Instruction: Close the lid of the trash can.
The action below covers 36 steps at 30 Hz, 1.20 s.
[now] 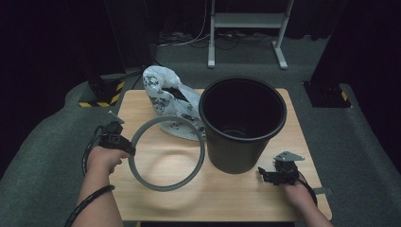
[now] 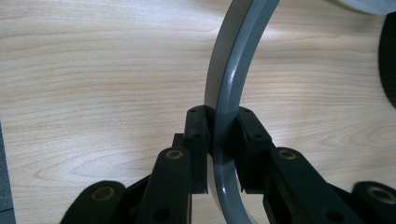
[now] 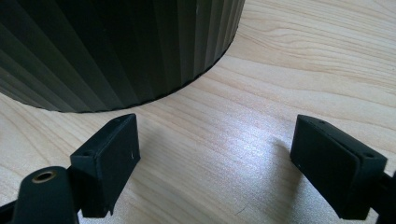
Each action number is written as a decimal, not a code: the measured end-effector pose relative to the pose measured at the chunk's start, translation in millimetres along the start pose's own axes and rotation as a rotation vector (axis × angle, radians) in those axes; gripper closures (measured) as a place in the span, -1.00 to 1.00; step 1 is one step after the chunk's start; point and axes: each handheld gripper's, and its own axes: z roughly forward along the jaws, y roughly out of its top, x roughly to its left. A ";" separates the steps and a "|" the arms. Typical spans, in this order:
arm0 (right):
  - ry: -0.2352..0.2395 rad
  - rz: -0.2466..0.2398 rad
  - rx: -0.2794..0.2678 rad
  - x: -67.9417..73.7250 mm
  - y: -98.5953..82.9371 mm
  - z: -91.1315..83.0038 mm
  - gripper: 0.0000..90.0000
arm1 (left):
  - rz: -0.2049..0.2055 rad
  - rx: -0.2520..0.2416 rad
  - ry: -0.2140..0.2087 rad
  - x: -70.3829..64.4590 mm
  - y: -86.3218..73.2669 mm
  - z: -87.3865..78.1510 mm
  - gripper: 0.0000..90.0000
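Left claw clamping grey ring, right claw spread beside bin

The high view looks forward and down over the whole table from the person's side. The left gripper view sits very close above the tabletop, looking along its jaws at the grey ring. The right gripper view looks low across the wood at the black bin, which the high view also shows.

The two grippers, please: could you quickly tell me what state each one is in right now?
Left gripper: closed on the grey ring.
Right gripper: open, holding nothing, beside the black bin.
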 end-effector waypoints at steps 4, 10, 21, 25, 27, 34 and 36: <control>0.001 0.003 0.000 0.2 0.2 0.3 -0.66 | -0.003 -0.018 -0.012 -1.7 1.2 -5.1 0.70; 0.001 0.002 0.000 0.2 0.2 0.3 -0.66 | -0.002 -0.026 -0.018 -2.1 3.0 -12.7 0.70; 0.001 0.003 -0.001 0.3 0.1 0.3 -0.66 | 0.006 -0.035 -0.014 -8.3 10.2 -30.9 0.70; 0.001 0.002 0.000 0.2 0.2 0.2 -0.66 | 0.010 -0.044 -0.013 -9.4 12.0 -38.7 0.70; 0.001 0.003 0.000 0.3 0.1 0.2 -0.66 | 0.007 -0.053 -0.011 -9.9 12.5 -42.8 0.70; 0.000 0.001 0.000 0.1 0.1 0.2 -0.66 | 0.004 -0.071 -0.013 -6.8 13.9 -60.0 0.70; 0.000 0.001 -0.001 0.2 0.1 0.2 -0.66 | 0.001 -0.079 -0.016 -6.0 14.1 -63.8 0.70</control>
